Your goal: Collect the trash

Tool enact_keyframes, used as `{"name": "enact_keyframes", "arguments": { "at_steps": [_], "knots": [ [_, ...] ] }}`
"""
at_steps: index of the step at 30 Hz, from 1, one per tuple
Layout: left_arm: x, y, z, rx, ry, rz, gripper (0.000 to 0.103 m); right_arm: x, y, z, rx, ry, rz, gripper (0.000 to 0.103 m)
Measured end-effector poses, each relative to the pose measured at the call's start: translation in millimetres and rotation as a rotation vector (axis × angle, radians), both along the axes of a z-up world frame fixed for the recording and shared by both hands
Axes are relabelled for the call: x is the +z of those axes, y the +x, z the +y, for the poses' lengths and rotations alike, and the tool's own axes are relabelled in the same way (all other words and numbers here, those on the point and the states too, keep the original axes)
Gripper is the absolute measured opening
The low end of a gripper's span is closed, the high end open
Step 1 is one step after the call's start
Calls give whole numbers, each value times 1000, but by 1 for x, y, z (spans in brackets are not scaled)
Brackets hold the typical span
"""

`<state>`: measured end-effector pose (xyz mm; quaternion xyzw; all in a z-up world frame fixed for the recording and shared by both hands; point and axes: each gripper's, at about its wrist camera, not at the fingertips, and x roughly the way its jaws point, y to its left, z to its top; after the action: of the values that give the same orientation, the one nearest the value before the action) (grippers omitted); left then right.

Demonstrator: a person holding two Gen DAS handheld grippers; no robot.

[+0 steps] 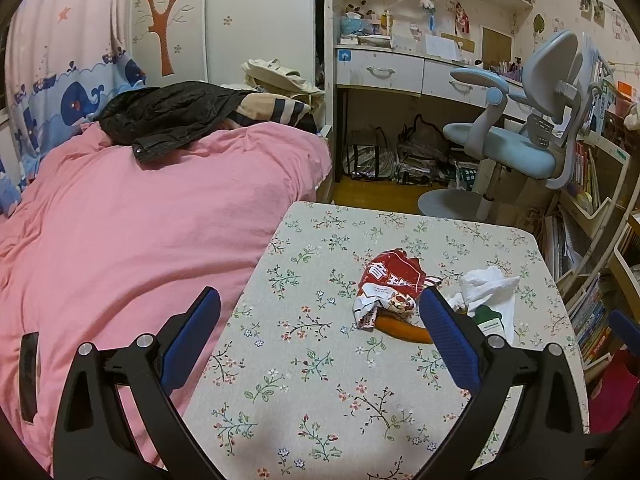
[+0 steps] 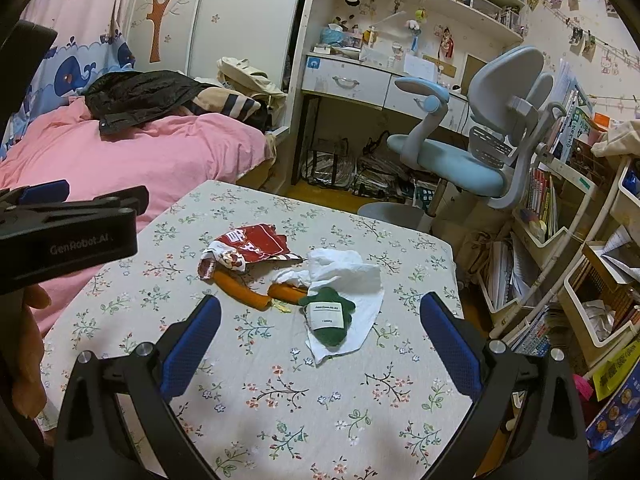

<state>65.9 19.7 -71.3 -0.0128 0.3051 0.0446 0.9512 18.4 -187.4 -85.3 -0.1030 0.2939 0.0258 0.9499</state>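
Red wrapper (image 2: 250,249) and tissue (image 2: 348,276) lie uncollected at twelve o'clock; left gripper (image 1: 320,332) and right gripper (image 2: 320,332) gape wide, empty; everything remains.

This is a child's bedroom in a home. A bed with a pink duvet (image 1: 140,216) stands beside a whale-print curtain (image 1: 72,96) and a wardrobe with a tree decal (image 1: 162,20). A white study desk with drawers (image 2: 348,80), hanging toys and shelves faces a blue ergonomic children's chair (image 2: 472,152). Crowded bookshelves (image 2: 544,200) line the right wall, and a flower-patterned cloth covers the bench (image 2: 280,380).
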Motion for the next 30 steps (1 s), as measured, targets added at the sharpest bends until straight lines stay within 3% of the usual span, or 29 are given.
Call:
{"name": "enact_keyframes", "arguments": {
  "at_steps": [30],
  "knots": [
    [1,10,0,-6,6,10,96,-6,12,-1,-4,4,25,96]
  ]
}}
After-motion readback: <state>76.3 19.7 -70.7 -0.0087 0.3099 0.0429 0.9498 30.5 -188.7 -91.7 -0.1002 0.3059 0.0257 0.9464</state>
